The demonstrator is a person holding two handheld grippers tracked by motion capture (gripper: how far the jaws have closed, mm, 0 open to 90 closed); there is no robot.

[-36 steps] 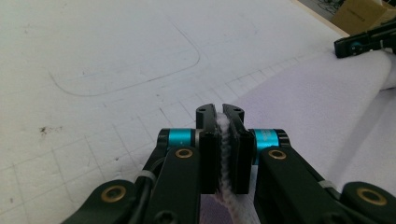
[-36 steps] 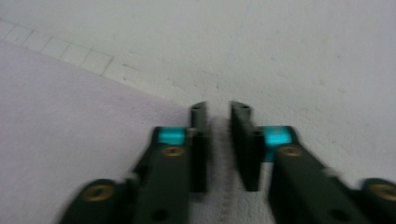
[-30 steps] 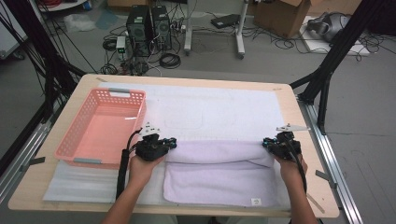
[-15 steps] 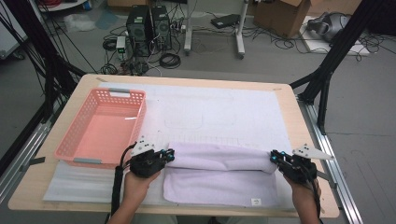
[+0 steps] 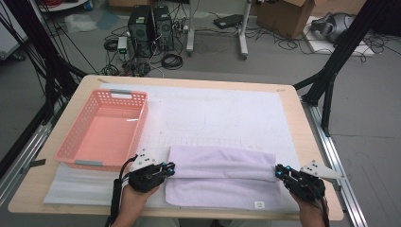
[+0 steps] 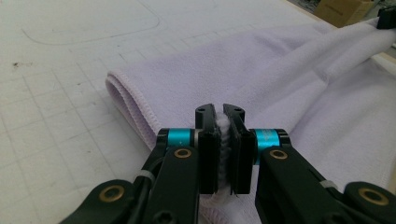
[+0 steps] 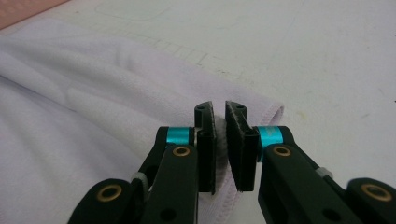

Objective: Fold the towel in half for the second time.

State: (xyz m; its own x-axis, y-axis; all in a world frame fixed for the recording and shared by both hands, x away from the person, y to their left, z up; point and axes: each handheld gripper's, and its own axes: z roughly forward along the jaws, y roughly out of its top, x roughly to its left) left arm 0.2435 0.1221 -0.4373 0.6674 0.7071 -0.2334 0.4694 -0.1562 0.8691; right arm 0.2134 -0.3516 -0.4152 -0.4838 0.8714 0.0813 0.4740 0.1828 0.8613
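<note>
A light wooden table with rounded corners stands on a grey floor, most of its top covered by a white mat printed with a faint grid and outlines. Black frame struts rise at both sides of the table. Beyond its far edge, two dark computer towers sit on the floor among loose black cables. A cardboard box lies farther right, next to metal stand legs. The light is even and soft.
</note>
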